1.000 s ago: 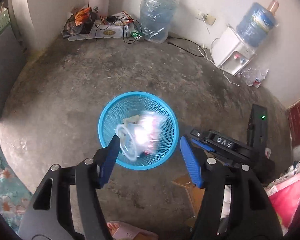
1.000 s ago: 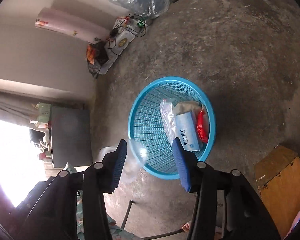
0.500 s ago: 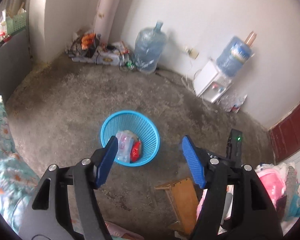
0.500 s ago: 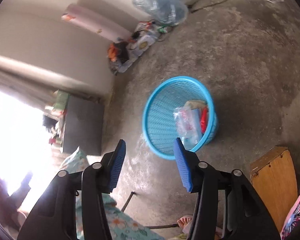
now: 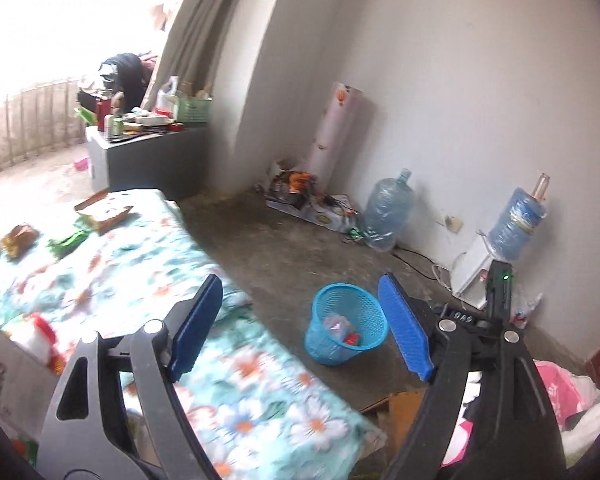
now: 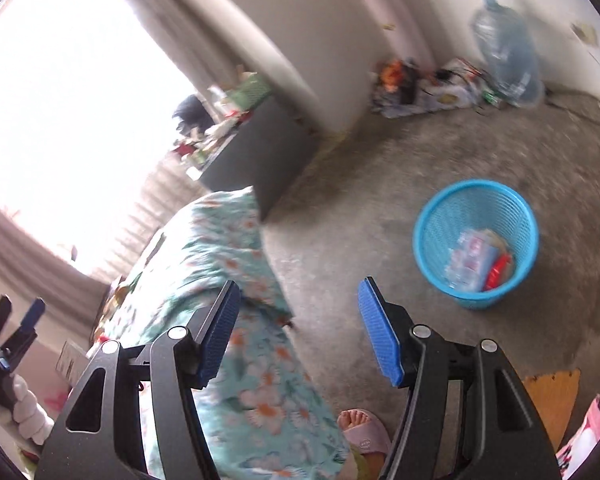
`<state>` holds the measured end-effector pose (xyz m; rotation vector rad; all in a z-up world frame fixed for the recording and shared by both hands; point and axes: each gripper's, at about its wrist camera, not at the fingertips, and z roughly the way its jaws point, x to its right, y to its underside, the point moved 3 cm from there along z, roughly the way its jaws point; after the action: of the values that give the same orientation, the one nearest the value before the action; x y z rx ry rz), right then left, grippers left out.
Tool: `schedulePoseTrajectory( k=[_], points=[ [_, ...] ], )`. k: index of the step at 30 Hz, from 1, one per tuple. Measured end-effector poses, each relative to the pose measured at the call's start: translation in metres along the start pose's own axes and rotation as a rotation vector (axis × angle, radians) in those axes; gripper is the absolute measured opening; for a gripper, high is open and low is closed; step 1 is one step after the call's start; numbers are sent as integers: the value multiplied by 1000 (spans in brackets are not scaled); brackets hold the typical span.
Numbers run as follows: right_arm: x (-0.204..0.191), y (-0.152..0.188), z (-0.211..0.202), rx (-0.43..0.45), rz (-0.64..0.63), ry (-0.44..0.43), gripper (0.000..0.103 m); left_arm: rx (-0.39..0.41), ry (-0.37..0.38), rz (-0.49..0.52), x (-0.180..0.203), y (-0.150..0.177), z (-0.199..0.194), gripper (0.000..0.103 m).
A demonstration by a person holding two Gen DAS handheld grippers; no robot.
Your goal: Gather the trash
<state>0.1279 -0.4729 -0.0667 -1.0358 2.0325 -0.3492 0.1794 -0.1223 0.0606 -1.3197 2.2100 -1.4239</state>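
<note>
Far left of the left wrist view, wrappers (image 5: 20, 236) litter the floral bedspread (image 5: 112, 264), so head there. Your left gripper (image 5: 300, 328) is empty, jaws opening; the right gripper (image 6: 298, 330) too. Blue trash basket (image 5: 346, 330) sits lower right of centre on the concrete. Grab flat wrappers by an edge.

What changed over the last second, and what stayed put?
Both grippers pulled back and up from the blue basket toward the bed. The left gripper, which had a clear wrapper between its jaws, is now empty, jaws opening; so is the right gripper. The basket stayed put.
</note>
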Motion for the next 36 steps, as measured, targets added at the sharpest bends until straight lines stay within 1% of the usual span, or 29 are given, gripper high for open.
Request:
schedulePoseTrajectory(
  k=[3,6,8,10,11,12,13,15,17,19,22,26,28,31,36],
  points=[
    [-45,9,0,-1,-73,-60,66,29,-117,-40,-40,20,-50,78],
    [-93,23,6,-19,-168,-108,69,45,-179,-127,-77,40,-93,79],
    [-130,37,11,-40,-253,-146,74,63,-188,-177,-97,51,-120,79],
    [-169,51,16,-59,-344,-194,77,88,-191,-222,-116,59,-145,79],
    [-189,60,19,-73,-398,-224,83,100,-191,-243,-126,62,-154,80],
    [-209,69,22,-84,-451,-246,84,109,-202,-268,-136,66,-163,80],
    [-229,79,25,-96,-513,-262,84,116,-218,-288,-146,69,-171,80],
    [-263,97,32,-126,-624,-289,89,129,-246,-318,-161,76,-180,80],
    [-295,119,40,-145,-745,-312,91,143,-250,-350,-174,82,-187,80],
    [-318,139,50,-168,-843,-317,92,152,-251,-367,-182,87,-191,80],
    [-343,166,64,-216,-961,-326,92,155,-260,-371,-193,93,-193,80],
    [-369,185,81,-268,-1055,-339,92,147,-248,-386,-203,100,-192,80],
    [-379,192,88,-274,-1089,-348,92,142,-240,-392,-209,103,-193,80],
    [-388,197,101,-288,-1112,-356,92,131,-231,-406,-218,105,-190,80],
    [-391,198,123,-336,-1098,-358,92,113,-199,-434,-231,107,-181,80]
  ],
)
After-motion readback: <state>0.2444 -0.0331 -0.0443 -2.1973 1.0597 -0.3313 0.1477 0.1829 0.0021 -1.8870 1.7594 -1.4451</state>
